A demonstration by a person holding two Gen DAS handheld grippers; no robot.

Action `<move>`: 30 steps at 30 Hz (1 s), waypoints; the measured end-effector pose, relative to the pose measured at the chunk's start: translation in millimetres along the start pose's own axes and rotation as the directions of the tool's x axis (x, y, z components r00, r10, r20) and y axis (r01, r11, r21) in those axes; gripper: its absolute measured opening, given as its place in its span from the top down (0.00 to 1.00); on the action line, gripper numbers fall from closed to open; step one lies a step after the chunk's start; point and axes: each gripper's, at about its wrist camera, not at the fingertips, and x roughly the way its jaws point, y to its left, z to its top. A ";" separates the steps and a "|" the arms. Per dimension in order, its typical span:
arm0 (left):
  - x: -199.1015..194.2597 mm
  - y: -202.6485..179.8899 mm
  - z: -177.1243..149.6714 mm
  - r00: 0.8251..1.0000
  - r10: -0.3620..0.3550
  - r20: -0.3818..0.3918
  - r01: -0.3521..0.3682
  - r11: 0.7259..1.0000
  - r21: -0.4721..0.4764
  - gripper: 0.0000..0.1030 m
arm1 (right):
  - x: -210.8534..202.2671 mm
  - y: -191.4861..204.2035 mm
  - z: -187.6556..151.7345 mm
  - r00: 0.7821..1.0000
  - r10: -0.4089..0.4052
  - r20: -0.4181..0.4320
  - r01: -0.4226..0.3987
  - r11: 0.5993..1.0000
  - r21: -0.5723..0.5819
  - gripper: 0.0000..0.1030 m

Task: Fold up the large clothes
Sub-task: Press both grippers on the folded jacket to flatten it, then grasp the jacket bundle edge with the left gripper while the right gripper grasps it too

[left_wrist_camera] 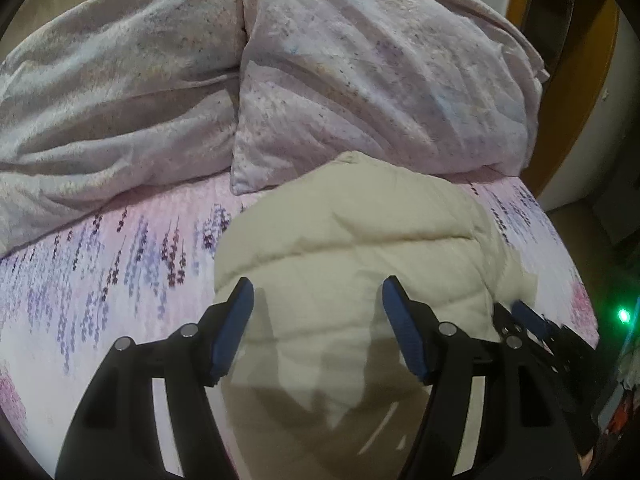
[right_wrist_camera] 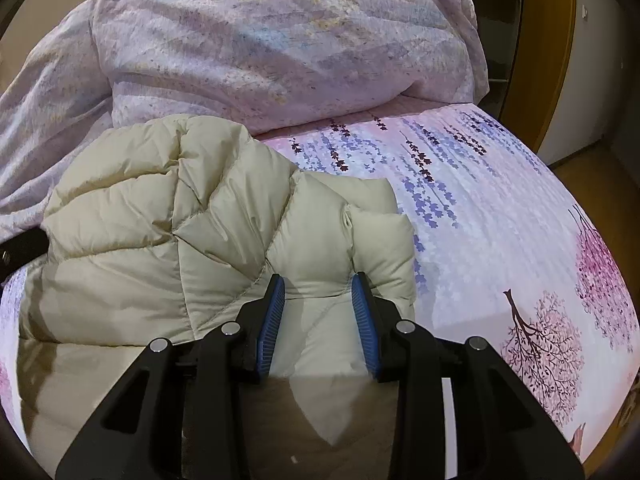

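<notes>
Item: beige puffer jacket [right_wrist_camera: 168, 240] bundled on bed sheet [right_wrist_camera: 500, 216], near edge, before duvet [left_wrist_camera: 380, 80] | Progress: mostly folded, lumpy, wants tidying | left gripper [left_wrist_camera: 318, 328] fingers wide, empty | right gripper [right_wrist_camera: 318, 320] fingers half-open astride a fold, grip unclear

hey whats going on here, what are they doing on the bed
A person with a handheld gripper in each hand is folding a beige puffer jacket laid on a bed with a floral sheet. The right gripper is at the jacket's near edge, and puffy fabric fills the gap between its jaws. The left gripper is open above the jacket, holding nothing. A rumpled duvet is piled behind.
</notes>
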 end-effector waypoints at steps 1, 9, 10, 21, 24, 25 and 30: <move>4.4 -1.2 0.3 1.000 0.007 -0.002 -0.007 1.000 0.002 0.34 | 1.1 -0.7 -0.1 1.000 0.000 0.002 0.000 1.000 -0.003 0.65; 27.6 -7.4 -18.3 0.998 0.062 0.012 -0.062 0.998 0.023 0.23 | 7.6 -5.1 -3.2 0.999 0.011 0.041 -0.010 1.000 -0.022 0.62; 29.6 -7.1 -20.6 0.998 0.065 0.016 -0.065 0.998 0.023 0.22 | 8.0 -5.7 -3.4 0.999 0.015 0.046 -0.014 1.000 -0.020 0.62; 49.5 -4.3 -36.2 0.996 0.074 0.046 -0.075 0.997 0.022 0.16 | 11.3 -7.9 -8.0 0.994 0.031 0.106 -0.030 1.000 -0.006 0.60; 54.2 1.1 -39.2 0.997 0.068 0.047 -0.068 0.998 -0.004 0.12 | 11.6 -7.5 -9.2 0.993 0.031 0.115 -0.030 0.999 -0.012 0.60; 55.4 2.1 -40.4 0.997 0.067 0.048 -0.067 0.998 -0.010 0.11 | 11.8 -7.6 -9.9 0.992 0.032 0.120 -0.031 0.999 -0.013 0.60; 56.9 1.5 -44.7 0.994 0.086 0.071 -0.085 0.996 -0.012 0.10 | 12.7 -6.5 -11.9 0.990 0.025 0.138 -0.023 1.000 -0.018 0.60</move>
